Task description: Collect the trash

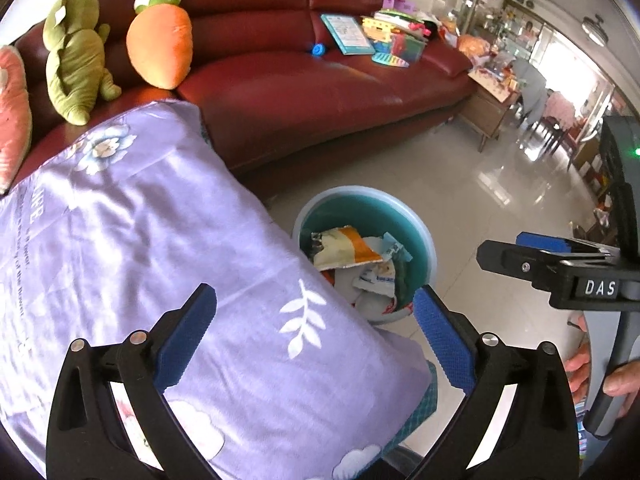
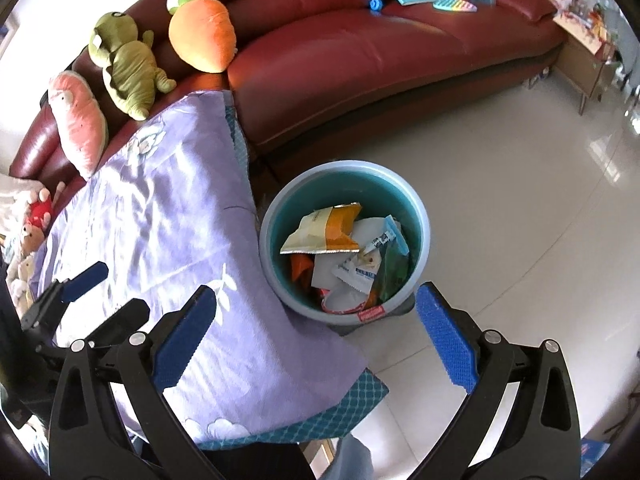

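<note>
A red sofa (image 2: 360, 48) curves behind a purple quilt (image 2: 160, 208). On the pale floor beside the quilt stands my teal bin (image 2: 424, 216), holding crumpled wrappers (image 2: 324, 232). My right gripper (image 2: 316, 336) hangs above the bin, jaws wide apart and holding nothing; my left gripper (image 1: 314, 332) is just as wide and empty. I judge a drop is done; next I must find more trash. The bin's near rim hides behind the quilt in the left view, and no loose trash shows
</note>
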{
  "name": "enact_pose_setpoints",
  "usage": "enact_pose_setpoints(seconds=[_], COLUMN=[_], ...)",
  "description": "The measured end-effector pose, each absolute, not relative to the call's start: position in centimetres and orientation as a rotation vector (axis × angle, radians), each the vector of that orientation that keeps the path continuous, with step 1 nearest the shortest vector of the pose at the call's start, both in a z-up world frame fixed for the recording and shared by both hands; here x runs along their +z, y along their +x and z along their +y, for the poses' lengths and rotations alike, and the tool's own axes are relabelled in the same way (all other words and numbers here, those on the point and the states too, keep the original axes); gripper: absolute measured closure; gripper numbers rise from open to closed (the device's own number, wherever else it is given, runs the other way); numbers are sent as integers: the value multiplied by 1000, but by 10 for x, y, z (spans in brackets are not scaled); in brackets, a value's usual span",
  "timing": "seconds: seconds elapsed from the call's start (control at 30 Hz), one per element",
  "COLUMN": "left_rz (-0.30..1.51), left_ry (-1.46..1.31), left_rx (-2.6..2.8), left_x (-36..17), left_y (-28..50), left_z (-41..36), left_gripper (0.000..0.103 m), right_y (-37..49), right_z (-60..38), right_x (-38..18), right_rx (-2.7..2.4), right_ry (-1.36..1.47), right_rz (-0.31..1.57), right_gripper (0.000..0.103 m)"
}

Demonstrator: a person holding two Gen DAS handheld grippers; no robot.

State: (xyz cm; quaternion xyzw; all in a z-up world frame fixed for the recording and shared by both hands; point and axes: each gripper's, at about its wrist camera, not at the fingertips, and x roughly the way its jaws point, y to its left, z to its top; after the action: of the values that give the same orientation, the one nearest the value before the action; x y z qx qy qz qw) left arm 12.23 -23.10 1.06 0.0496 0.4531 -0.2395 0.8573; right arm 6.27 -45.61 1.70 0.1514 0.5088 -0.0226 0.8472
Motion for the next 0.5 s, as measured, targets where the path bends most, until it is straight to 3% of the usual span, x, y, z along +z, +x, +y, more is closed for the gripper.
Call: enact_pose_setpoints(seconds=[0.5], left_rz=[945], left_ry=[71], left_rx=[-416], left_x=[20], left_y=[92], left_z=[-181], left_gripper=[4], right_y=[23], right_z=[-418], right_x=[35], right_rx=[-58], right_ry=[211], right_rz=[1056], right_gripper=[7])
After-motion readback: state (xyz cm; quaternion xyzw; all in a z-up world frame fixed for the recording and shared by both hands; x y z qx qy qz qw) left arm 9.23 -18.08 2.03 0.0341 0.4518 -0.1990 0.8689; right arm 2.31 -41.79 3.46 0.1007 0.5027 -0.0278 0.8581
